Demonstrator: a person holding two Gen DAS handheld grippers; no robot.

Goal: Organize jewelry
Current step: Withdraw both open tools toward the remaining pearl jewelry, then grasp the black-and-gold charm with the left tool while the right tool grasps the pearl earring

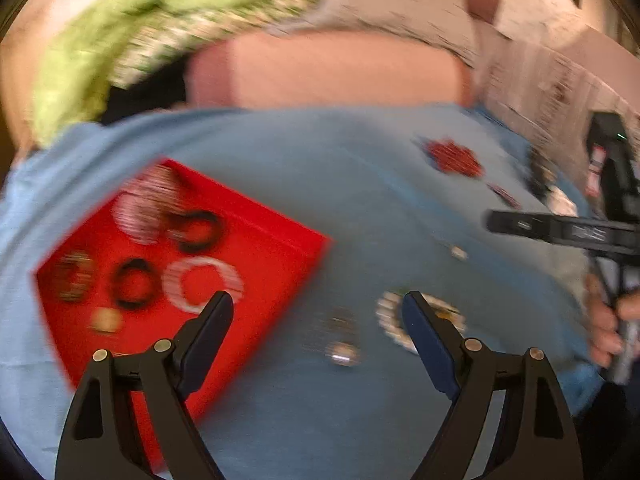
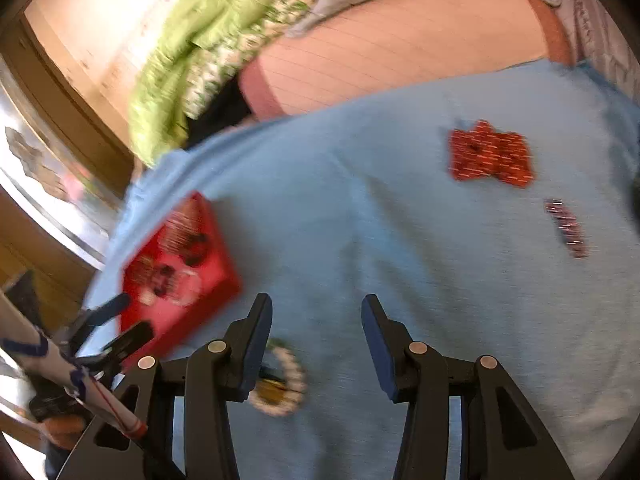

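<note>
A red tray point(image 1: 280, 240) lies on a blue cloth point(image 1: 320, 152) and holds several bangles and rings: a white bangle point(image 1: 230, 276), two black ones point(image 1: 134, 284) and others, blurred. It also shows in the right wrist view point(image 2: 224, 276). My left gripper point(image 1: 318, 308) is open and empty, above the tray's near corner and the cloth. A small silver ring point(image 1: 342, 354) and a white beaded bracelet point(image 1: 390, 320) lie between its fingers. My right gripper point(image 2: 316, 312) is open and empty over bare cloth; the beaded bracelet point(image 2: 294, 384) sits by its left finger.
A red patterned piece point(image 2: 490, 154) and a dark sparkly hair clip point(image 2: 568, 228) lie farther out on the cloth. A small pale piece point(image 1: 458, 253) lies mid-cloth. A pink cushion point(image 2: 400, 44), green fabric point(image 2: 188, 40) and grey bedding lie beyond. The other gripper shows at the right edge point(image 1: 560, 230).
</note>
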